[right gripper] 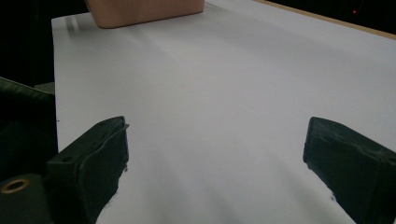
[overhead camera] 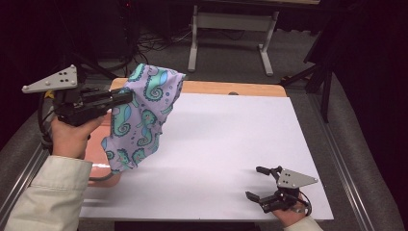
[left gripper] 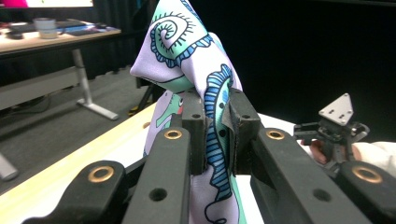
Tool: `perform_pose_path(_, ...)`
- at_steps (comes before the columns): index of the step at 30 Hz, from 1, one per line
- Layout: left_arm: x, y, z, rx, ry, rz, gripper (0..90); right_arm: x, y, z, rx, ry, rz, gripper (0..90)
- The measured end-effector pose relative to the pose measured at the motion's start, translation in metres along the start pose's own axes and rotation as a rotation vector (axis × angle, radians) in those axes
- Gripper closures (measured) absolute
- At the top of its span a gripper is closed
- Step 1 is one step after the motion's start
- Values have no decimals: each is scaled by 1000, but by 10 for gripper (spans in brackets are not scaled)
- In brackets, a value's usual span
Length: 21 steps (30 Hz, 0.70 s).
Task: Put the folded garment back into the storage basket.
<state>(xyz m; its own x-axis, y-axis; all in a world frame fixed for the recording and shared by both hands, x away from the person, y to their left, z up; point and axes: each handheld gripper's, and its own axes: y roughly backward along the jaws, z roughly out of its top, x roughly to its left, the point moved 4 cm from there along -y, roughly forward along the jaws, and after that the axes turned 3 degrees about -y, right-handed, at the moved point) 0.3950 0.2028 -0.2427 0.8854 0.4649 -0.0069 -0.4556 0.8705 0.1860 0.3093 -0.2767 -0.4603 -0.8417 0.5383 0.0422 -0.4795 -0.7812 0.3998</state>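
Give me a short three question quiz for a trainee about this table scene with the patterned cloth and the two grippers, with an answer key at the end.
1. True or false: the left gripper is shut on the seahorse cloth.
2. How do the jaws of the right gripper stand? A) wide apart with nothing between them B) closed on the cloth C) closed on the pink bin
3. What lies below the hanging cloth at the left edge of the white table top?

Key
1. True; the cloth is pinched between its pads and hangs off the table.
2. A
3. The pink bin, partly hidden by the cloth.
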Motion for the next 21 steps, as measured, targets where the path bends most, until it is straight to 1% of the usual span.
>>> perform_pose_path(4,3,10,-3,1,6,29,809,-1,-3,1,3,1,5,72)
perform_pose_path(10,7,29,-6,-1,-11,85,809,-1,-4,2,4,2,11,72)
perform_pose_path(15,12,42,-6,3,-10,118,809,0,-4,2,3,3,12,72)
perform_pose_path(20,14,55,-5,17,-19,147,808,0,-6,2,5,3,17,72)
perform_pose_path(21,15,60,-5,14,-19,157,808,1,-6,2,6,3,16,71)
